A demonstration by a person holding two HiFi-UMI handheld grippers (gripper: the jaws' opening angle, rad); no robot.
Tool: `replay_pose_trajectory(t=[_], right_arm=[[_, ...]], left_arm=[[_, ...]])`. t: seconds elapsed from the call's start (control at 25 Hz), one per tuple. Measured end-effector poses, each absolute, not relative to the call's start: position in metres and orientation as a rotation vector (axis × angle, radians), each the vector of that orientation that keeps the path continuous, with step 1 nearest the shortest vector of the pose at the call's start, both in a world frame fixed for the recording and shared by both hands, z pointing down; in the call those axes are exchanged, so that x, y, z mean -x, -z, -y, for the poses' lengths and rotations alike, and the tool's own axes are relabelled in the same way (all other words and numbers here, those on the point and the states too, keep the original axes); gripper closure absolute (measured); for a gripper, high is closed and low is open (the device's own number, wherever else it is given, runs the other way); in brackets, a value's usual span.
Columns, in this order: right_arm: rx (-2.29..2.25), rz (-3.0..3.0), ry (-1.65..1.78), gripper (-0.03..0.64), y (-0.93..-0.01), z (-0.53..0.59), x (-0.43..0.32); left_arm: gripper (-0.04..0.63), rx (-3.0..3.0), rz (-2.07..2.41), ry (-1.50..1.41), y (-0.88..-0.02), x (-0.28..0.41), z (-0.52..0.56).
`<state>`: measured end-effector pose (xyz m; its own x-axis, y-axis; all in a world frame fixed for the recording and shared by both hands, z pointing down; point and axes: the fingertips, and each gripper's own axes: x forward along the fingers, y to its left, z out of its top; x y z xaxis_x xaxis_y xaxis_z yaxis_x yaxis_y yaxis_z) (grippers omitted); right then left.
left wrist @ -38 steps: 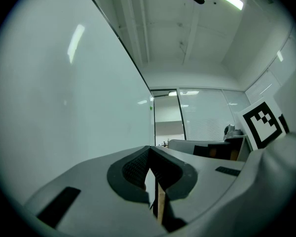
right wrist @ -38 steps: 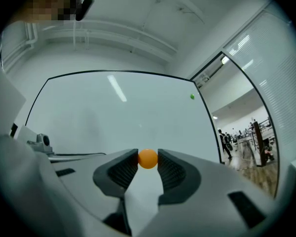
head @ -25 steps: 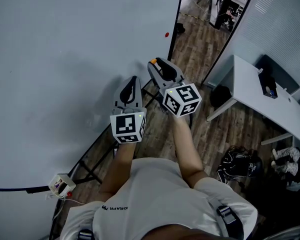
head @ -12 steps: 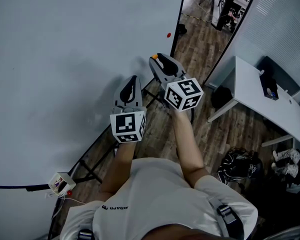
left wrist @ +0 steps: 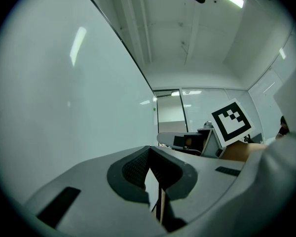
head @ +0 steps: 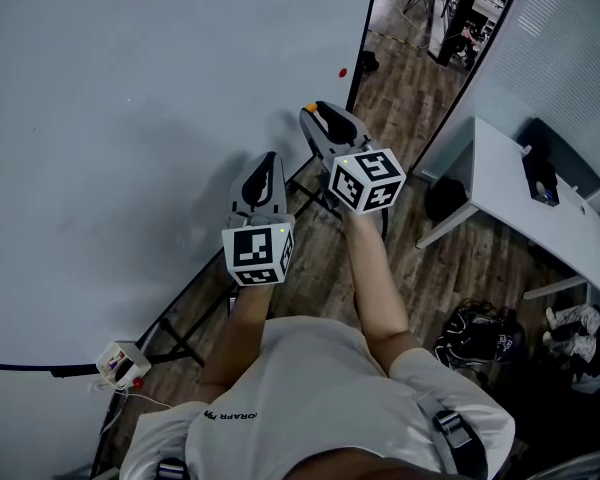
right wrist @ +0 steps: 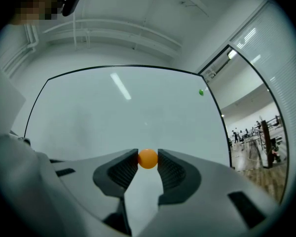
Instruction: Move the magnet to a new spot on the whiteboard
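A small orange magnet (right wrist: 148, 159) sits pinched between the pads of my right gripper (right wrist: 148, 158), which is shut on it. In the head view the orange magnet (head: 311, 108) shows at the tip of the right gripper (head: 318, 114), close to the whiteboard (head: 160, 118) near its right edge; whether it touches the board I cannot tell. My left gripper (head: 264, 164) hangs lower and to the left, jaws together and empty, as the left gripper (left wrist: 150, 149) view confirms. A red magnet (head: 343, 71) sticks near the board's right edge.
A small green dot (right wrist: 201, 92) sits on the board near its right frame. The board's stand legs (head: 180, 343) and a small white box with cables (head: 123, 366) are below. A white desk (head: 500, 173) and a black bag (head: 477, 333) stand on the wooden floor at right.
The right gripper has edged slightly up along the board with the orange magnet still in its jaws. The left gripper has stayed where it was.
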<state>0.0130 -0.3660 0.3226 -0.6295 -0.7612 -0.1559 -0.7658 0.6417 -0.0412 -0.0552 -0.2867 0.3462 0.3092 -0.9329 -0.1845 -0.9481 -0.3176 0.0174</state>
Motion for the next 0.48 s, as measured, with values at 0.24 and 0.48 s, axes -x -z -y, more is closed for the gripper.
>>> replay_pose_trajectory(t=[0.24, 0.48], right_arm=[[1.258, -2.729, -0.063, 0.485, -0.318, 0.373, -0.008], [1.218, -2.735, -0.027, 0.485, -0.312, 0.385, 0.0]], left_arm=[[0.593, 2.445, -1.783, -0.243, -0.345, 0.056, 0.284], [0.592, 2.442, -1.787, -0.244, -0.344, 0.056, 0.281]])
